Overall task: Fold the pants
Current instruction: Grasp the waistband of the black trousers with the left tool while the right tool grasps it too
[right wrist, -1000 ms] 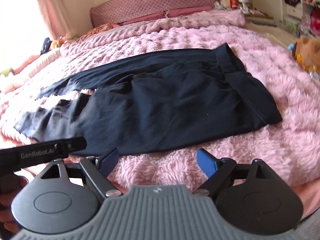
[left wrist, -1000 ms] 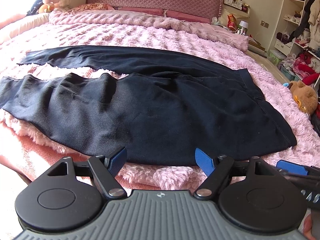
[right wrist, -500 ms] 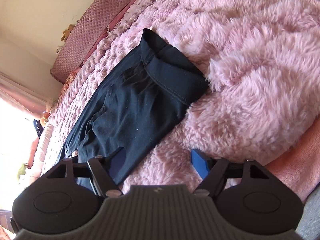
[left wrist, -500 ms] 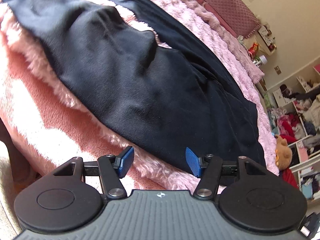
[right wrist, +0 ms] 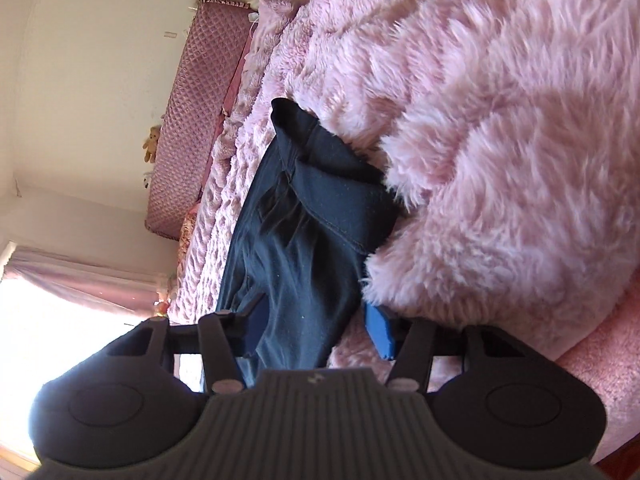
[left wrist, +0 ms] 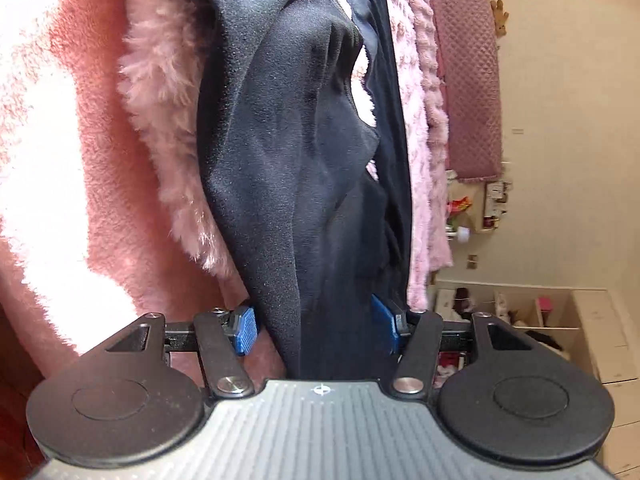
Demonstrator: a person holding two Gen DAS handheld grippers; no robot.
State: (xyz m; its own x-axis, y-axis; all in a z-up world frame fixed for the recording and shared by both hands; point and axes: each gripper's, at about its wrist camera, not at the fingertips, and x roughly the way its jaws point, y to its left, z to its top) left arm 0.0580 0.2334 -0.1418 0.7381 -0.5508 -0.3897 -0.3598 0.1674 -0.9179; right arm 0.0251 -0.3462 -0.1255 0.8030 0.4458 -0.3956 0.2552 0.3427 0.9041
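Black pants lie spread on a fluffy pink blanket; both views are rolled sideways. My left gripper straddles the near edge of a pant leg. Its left blue pad stands clear of the cloth, while the right pad is against it. In the right wrist view, the pants show their waistband end. My right gripper straddles the near edge there and its jaws are closing. A gap remains between its right pad and the fabric. The cloth partly hides its left pad.
The pink blanket bunches into a high fluffy mound beside the waistband. A quilted pink headboard runs along the far side, with a small teddy on it. White shelves with clutter stand past the bed.
Both grippers rolled sideways and dropped from above the bed to the pants' near edge. Both pairs of jaws narrowed, and fabric now lies between them.
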